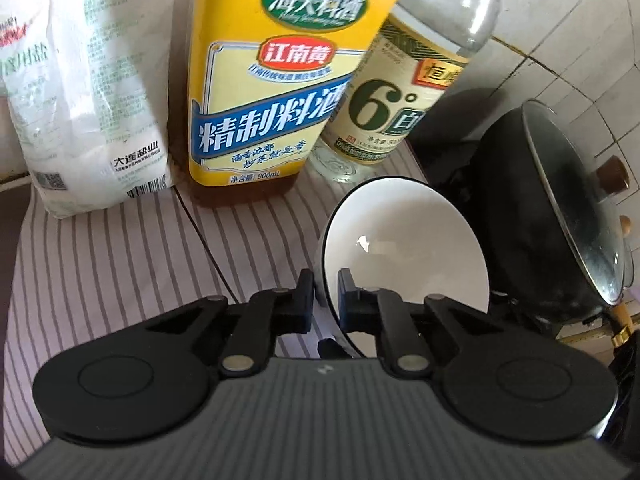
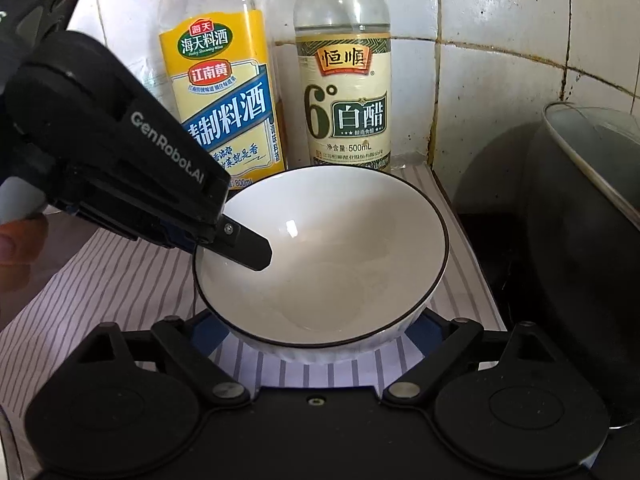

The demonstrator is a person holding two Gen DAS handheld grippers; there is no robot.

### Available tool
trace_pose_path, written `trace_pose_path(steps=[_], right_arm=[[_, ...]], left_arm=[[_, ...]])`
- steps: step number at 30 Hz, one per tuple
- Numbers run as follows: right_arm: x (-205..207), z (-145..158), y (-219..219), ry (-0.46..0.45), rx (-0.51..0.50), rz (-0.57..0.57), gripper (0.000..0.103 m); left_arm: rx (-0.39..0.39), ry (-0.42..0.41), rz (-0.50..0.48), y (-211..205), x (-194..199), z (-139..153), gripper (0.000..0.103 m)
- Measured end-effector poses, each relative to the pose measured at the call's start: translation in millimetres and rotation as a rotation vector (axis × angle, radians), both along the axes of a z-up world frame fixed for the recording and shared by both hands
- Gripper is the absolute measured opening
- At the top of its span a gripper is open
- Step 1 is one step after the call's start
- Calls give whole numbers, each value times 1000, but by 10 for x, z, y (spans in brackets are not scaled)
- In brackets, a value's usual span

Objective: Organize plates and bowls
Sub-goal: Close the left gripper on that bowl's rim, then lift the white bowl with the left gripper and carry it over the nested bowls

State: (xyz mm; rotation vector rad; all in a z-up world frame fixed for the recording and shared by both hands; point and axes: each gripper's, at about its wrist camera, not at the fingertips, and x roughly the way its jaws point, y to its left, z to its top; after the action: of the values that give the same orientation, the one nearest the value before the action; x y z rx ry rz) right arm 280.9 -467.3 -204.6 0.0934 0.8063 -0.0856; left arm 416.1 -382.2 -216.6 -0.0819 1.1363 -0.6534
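**Pinching the bowl's rim while my other jaws wait wide around it**

I am clamping my left gripper (image 1: 325, 298) on the near-left rim of the white bowl (image 2: 320, 256), one finger inside the wall and one outside, so the thin dark-edged lip is sitting between the pads. From my left wrist view the bowl is looking tipped toward the lens, though I am not sure whether that is a real tilt or only the steep angle I am looking down at. I am taking the rim because the bowl is too broad for me to span with one set of jaws.

My right gripper (image 2: 320, 328) is standing spread wide, a finger at either flank of the bowl's base, and I am not seeing the pads pressing on it, so I am counting those jaws as released. I judge they are being kept there to steady or cup the bowl once it comes up.

The bowl is resting on the striped cloth (image 1: 120, 264), just in front of the yellow-labelled cooking wine bottle (image 2: 224, 92) and the white vinegar bottle (image 2: 346, 92), which are standing against the tiled wall (image 2: 500, 40). A salt bag (image 1: 88, 92) is sitting to the left, and a dark lidded wok (image 1: 560, 220) is close on the right. With bottles behind and the wok beside, I am thinking the lift wants to go upward and back toward me, slowly, since a rim pinch on glazed ceramic could slip.
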Motion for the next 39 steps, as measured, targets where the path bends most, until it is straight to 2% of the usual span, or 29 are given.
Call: trace_pose_path(steps=[4, 7, 12, 17, 21, 26, 32, 36, 39], right_arm=[[-105, 127, 83, -21, -16, 14, 95], [-248, 265, 162, -47, -20, 19, 95], [-513, 528, 344, -94, -46, 27, 95], [-768, 815, 558, -147, -52, 20, 95], [-919, 1003, 744, -175, -37, 21, 95], [-1132, 1180, 963, -193, -39, 55, 95], [-1407, 1322, 1197, -220, -87, 127, 95], [-1533, 1348, 1290, -216, -76, 152, 95], [-1597, 1337, 1350, -206, -67, 176, 95]], left_arm=[[34, -8, -9, 6, -115, 148, 10], [36, -46, -33, 50, -265, 311, 10], [33, -64, -30, 253, -502, 654, 10], [90, -137, -61, 410, -827, 1036, 10], [101, -140, -33, 637, -1012, 1270, 10], [98, -129, -14, 917, -1258, 1426, 10], [94, -108, 20, 1164, -1486, 1491, 10], [109, -141, 24, 1265, -1640, 1544, 10], [116, -122, 29, 1341, -1675, 1485, 10]])
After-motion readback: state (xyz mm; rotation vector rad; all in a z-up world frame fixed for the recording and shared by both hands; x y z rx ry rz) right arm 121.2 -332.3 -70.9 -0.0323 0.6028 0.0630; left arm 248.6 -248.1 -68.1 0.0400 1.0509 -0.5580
